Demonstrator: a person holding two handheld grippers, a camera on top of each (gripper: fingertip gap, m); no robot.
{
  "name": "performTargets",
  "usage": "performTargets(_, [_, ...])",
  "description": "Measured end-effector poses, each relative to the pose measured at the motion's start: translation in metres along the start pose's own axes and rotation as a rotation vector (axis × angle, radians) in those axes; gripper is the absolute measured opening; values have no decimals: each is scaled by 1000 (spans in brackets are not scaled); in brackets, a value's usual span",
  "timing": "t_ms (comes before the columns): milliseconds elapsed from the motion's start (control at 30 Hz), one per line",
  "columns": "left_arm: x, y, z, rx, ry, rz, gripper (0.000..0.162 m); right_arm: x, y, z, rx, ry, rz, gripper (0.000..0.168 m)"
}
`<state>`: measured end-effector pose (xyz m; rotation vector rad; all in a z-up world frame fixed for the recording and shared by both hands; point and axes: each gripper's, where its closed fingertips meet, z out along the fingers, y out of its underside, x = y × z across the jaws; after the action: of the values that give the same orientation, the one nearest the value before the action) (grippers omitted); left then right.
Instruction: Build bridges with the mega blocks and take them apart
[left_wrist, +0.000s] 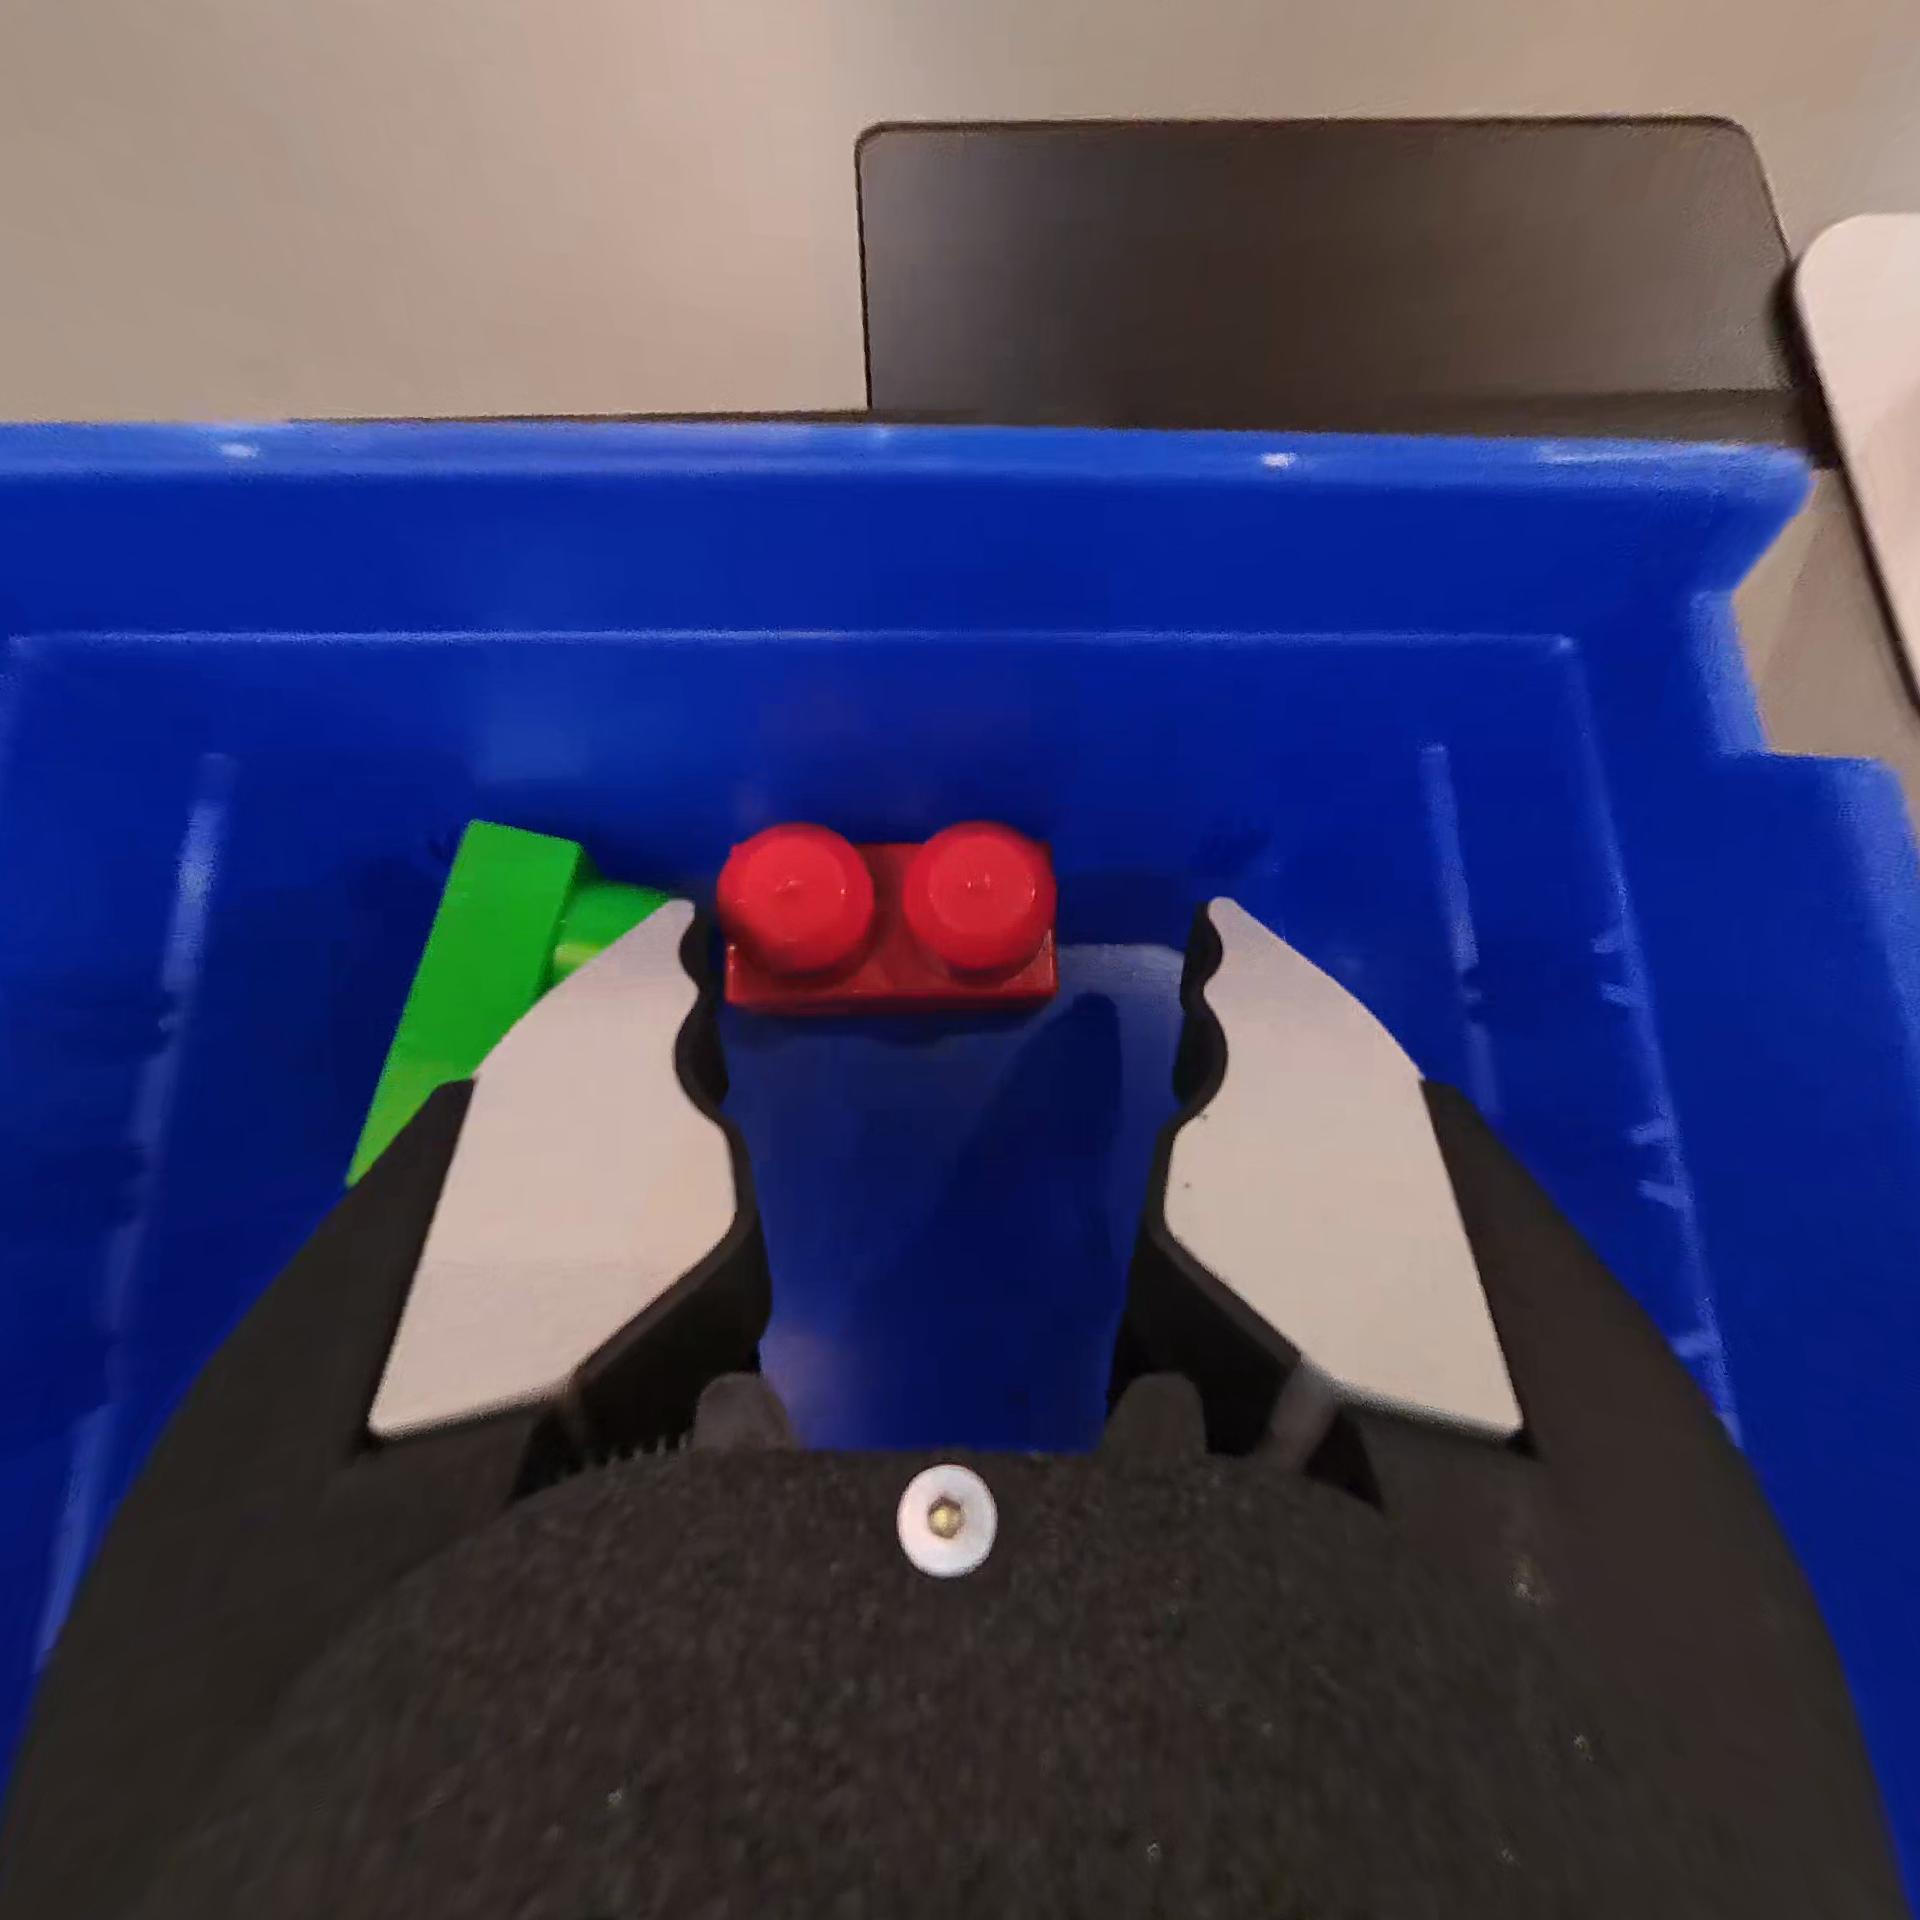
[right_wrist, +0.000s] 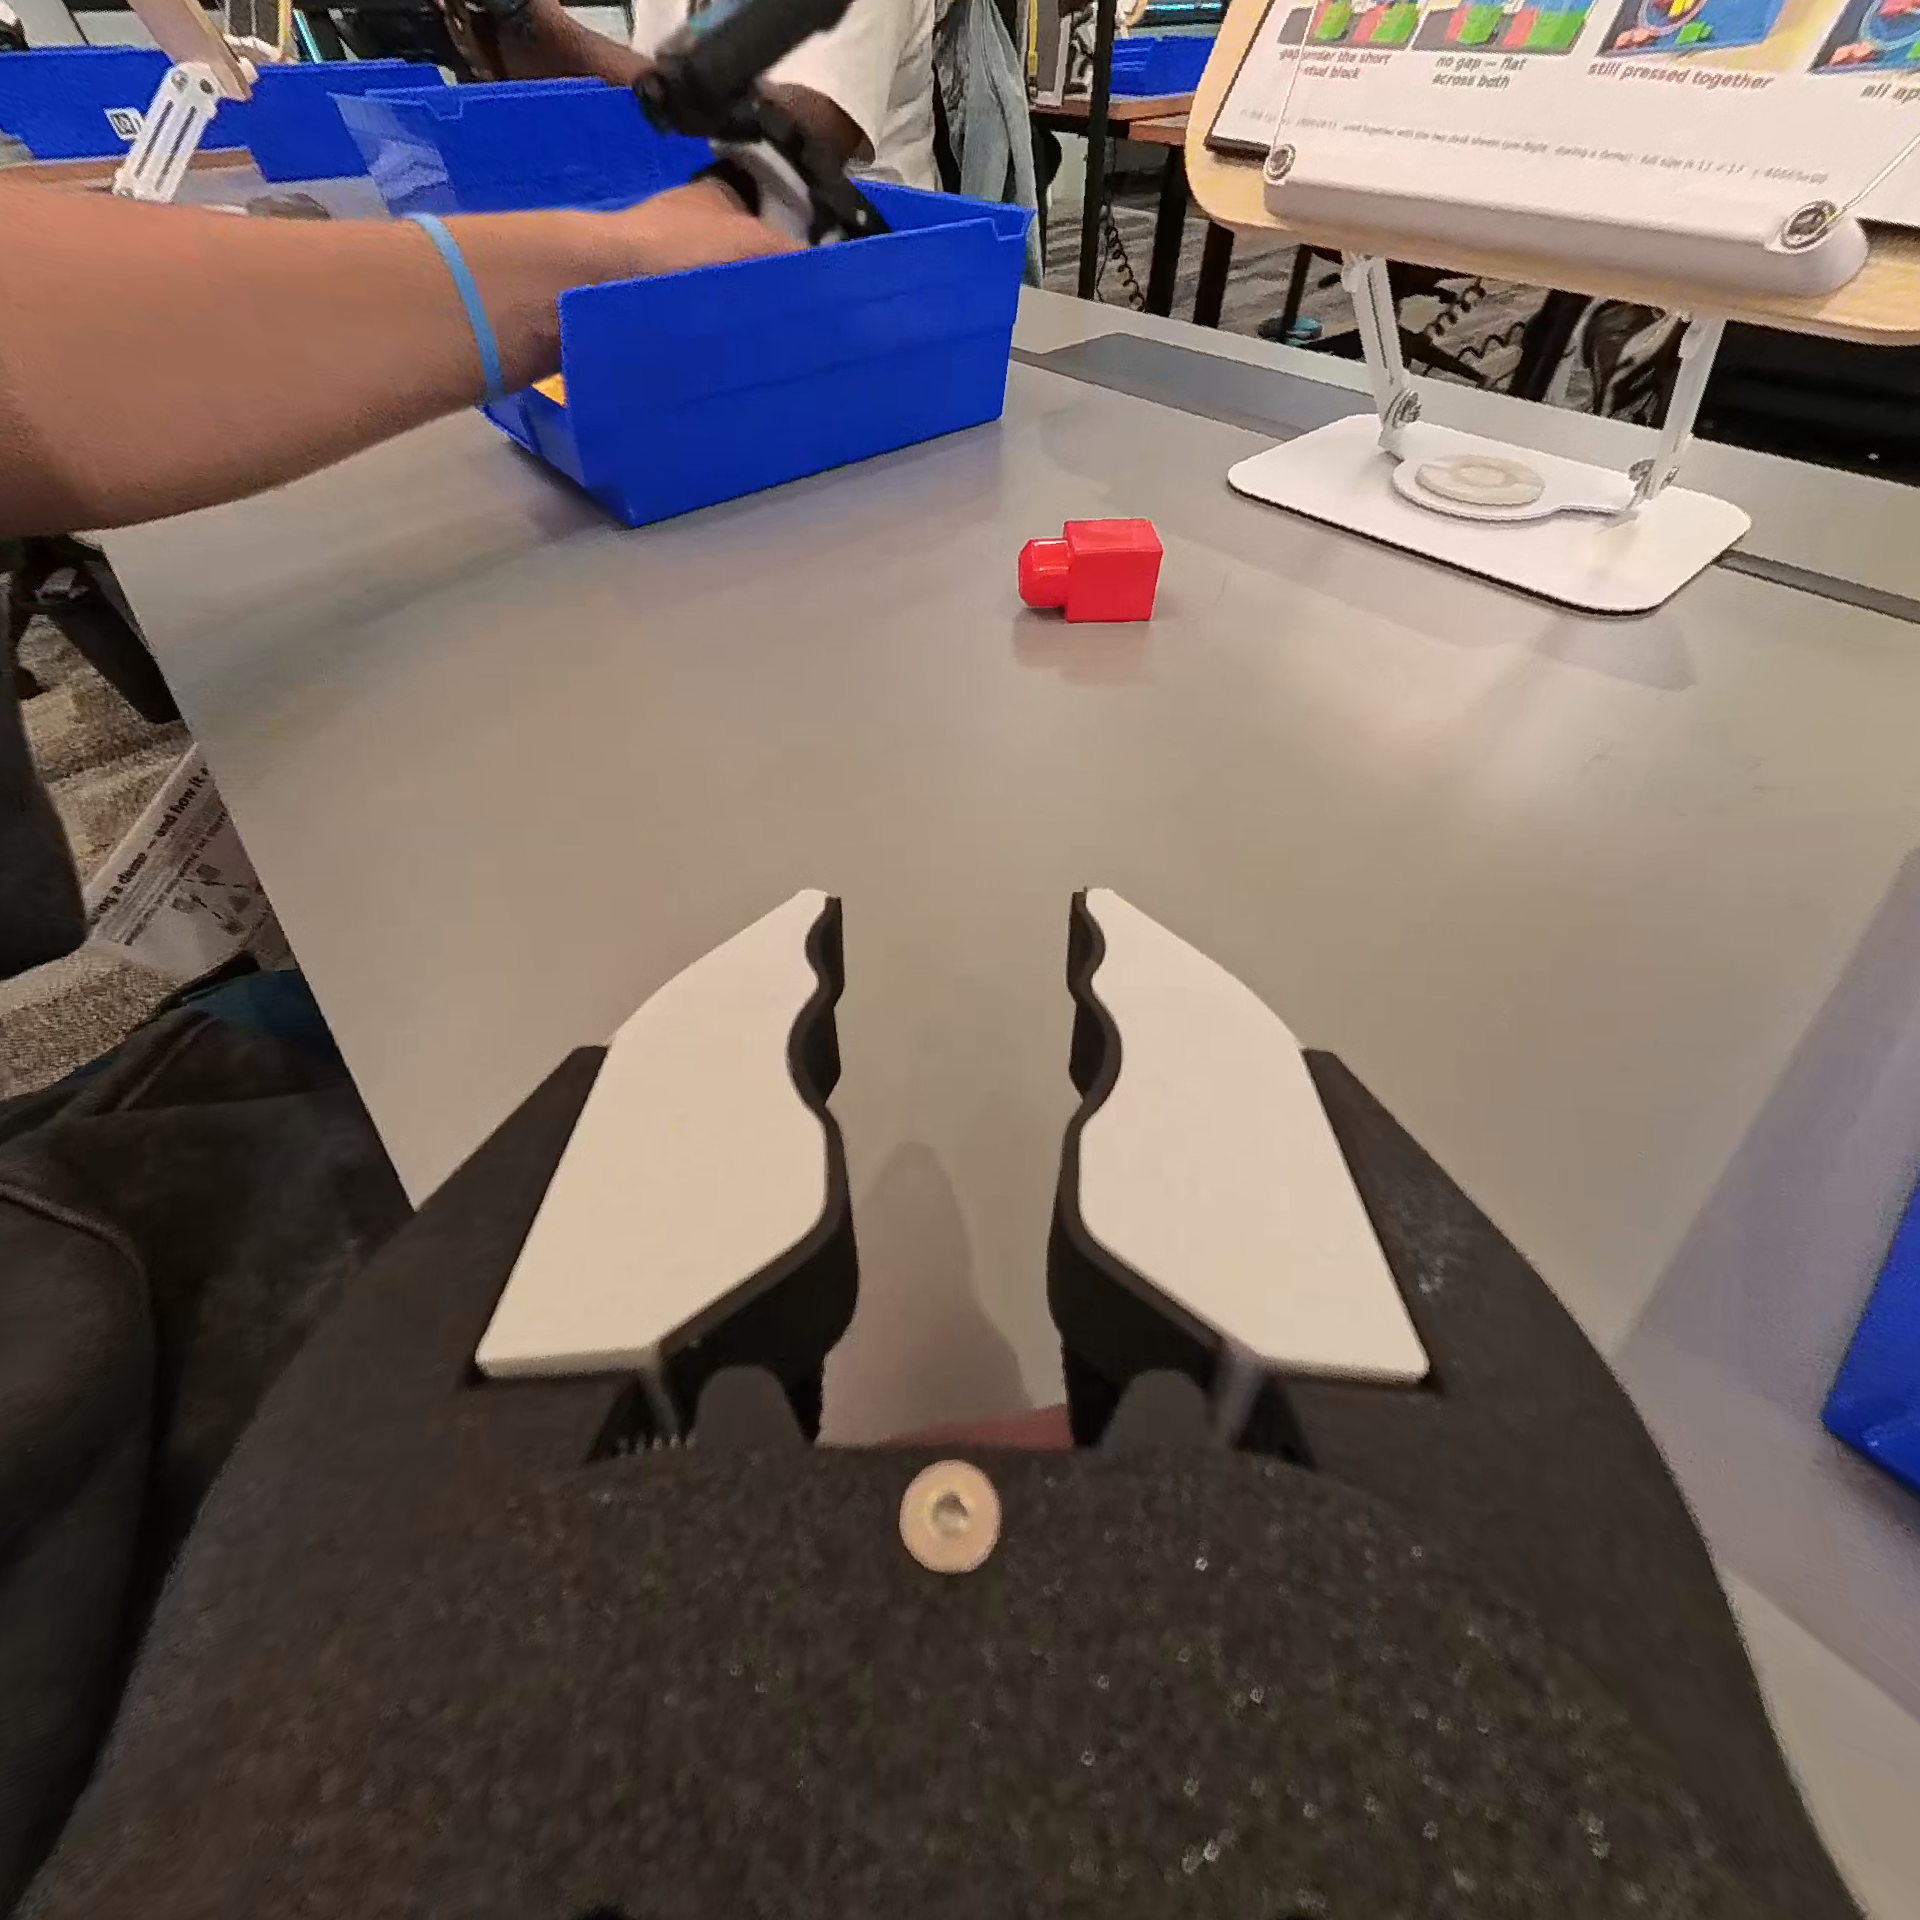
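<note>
Left gripper (left_wrist: 945, 925) lowered into blue bin (left_wrist: 935, 540), jaws spread, nothing held. Flat red two-stud block (left_wrist: 891, 935) seen near bin's far wall, just beyond fingertips; green block (left_wrist: 488, 956) at its left. Right gripper (right_wrist: 954, 904) held over grey table (right_wrist: 1351, 883) near front edge, jaws spread, empty. Small red block (right_wrist: 1101, 569) lying on its side toward table's far edge.

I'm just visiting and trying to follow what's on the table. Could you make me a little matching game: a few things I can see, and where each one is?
Things:
1. flat red two-stud block
2. small red one-stud block
3. green block
4. white stand

Places:
A. on its side on the bare grey table
B. in the blue bin, ahead of the open left gripper
C. on the table, right of the lone block
D. in the bin, partly behind the gripper's left finger

Pairs: 1-B, 2-A, 3-D, 4-C
</note>
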<state>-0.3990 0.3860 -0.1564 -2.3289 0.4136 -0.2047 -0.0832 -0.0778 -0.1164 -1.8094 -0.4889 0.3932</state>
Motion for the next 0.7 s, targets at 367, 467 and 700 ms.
performTargets(367, [-3, 5, -23, -20, 34, 80, 68, 5, 0, -4, 10, -7, 48, 41])
performTargets(467, [10, -17, -89, 123, 140, 122, 68, 4, -1, -4, 13, -8, 51, 41])
performTargets(700, [113, -11, -219, 226, 370, 307, 68, -3, -6, -4, 24, -21, 45, 41])
